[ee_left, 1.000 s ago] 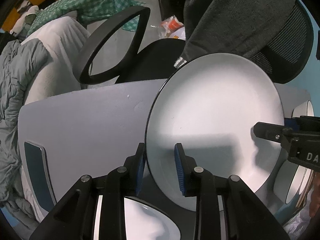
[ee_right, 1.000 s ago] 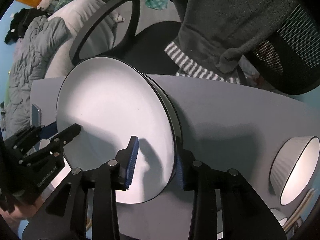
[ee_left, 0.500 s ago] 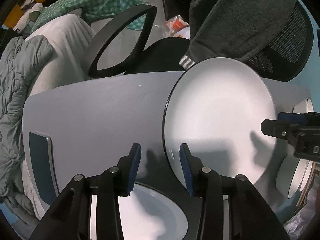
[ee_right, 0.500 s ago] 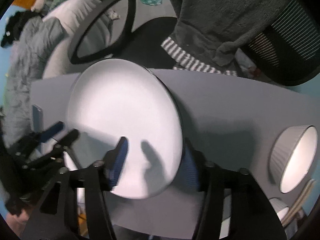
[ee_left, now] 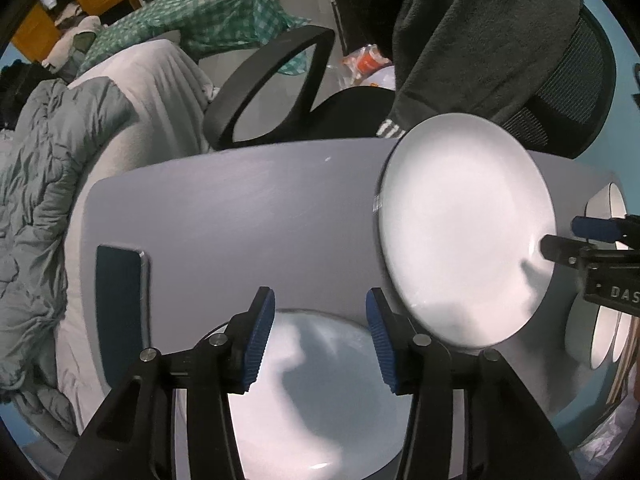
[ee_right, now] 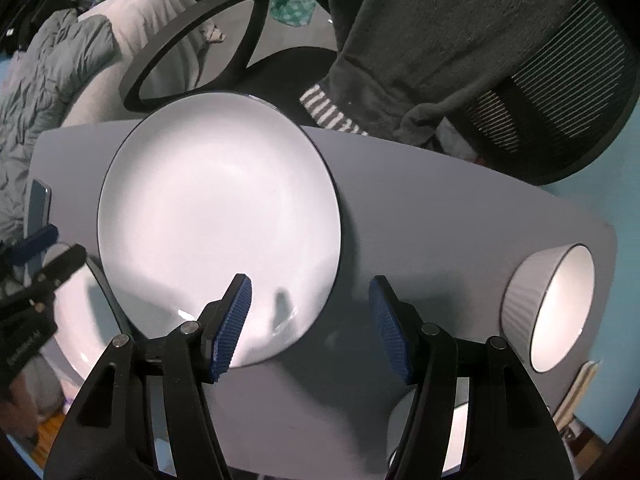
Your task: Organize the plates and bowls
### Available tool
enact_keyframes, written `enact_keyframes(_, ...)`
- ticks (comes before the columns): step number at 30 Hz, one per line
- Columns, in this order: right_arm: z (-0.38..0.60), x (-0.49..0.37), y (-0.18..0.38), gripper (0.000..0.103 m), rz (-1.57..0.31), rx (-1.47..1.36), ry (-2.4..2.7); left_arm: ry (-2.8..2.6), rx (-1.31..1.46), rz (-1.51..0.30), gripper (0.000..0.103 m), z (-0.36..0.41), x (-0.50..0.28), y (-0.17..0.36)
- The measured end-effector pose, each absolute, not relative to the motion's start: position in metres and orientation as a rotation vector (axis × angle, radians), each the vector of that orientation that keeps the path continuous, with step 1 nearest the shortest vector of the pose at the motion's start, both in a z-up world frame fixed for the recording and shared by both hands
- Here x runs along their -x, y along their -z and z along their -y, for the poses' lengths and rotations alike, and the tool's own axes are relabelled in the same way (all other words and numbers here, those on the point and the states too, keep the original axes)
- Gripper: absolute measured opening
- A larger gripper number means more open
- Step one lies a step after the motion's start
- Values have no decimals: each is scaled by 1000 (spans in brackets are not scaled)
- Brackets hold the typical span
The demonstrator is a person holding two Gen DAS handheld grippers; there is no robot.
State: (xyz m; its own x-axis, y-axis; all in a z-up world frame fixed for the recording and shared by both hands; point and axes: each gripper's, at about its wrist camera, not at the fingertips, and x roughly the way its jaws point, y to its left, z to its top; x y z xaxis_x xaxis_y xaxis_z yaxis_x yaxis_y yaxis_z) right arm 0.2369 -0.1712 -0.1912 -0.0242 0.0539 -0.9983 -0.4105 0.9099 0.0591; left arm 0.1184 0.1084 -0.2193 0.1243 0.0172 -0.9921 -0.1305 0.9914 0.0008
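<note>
A large white plate with a dark rim [ee_right: 220, 216] lies on the grey table [ee_right: 440, 216]; it also shows in the left wrist view [ee_left: 464, 232]. My right gripper [ee_right: 310, 324] is open, its fingers either side of the plate's near right edge without gripping it. My left gripper [ee_left: 320, 340] is open and empty, above a second white plate [ee_left: 320, 400] near the table's front edge. That second plate also shows in the right wrist view [ee_right: 80, 320]. A white ribbed bowl [ee_right: 548, 312] stands at the right.
A dark phone [ee_left: 120, 312] lies at the table's left side. A black office chair [ee_left: 280, 88] draped with a dark garment [ee_right: 460, 48] stands behind the table. Grey bedding [ee_left: 48, 200] is at the left. Another white dish [ee_right: 456, 432] sits near the right front.
Both grippers opened and let go of the large plate. It went from tilted to lying on the table. My left gripper drew back to the left over the second plate.
</note>
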Motion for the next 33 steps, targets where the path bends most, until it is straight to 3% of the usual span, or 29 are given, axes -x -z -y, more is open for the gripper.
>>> enact_keyframes(12,154,-184,174,61,-1525,357,-461,-160,65,-1433,49,-155,-68,218)
enact_keyframes(18,143,-159,173,61,-1542,369,-502,-163,-12,-1423,56,-174,-46,223)
enact_keyframes(33,96,-130,212,61,-1630,219,-633,-119,56,-1453,56,-198,-38,247)
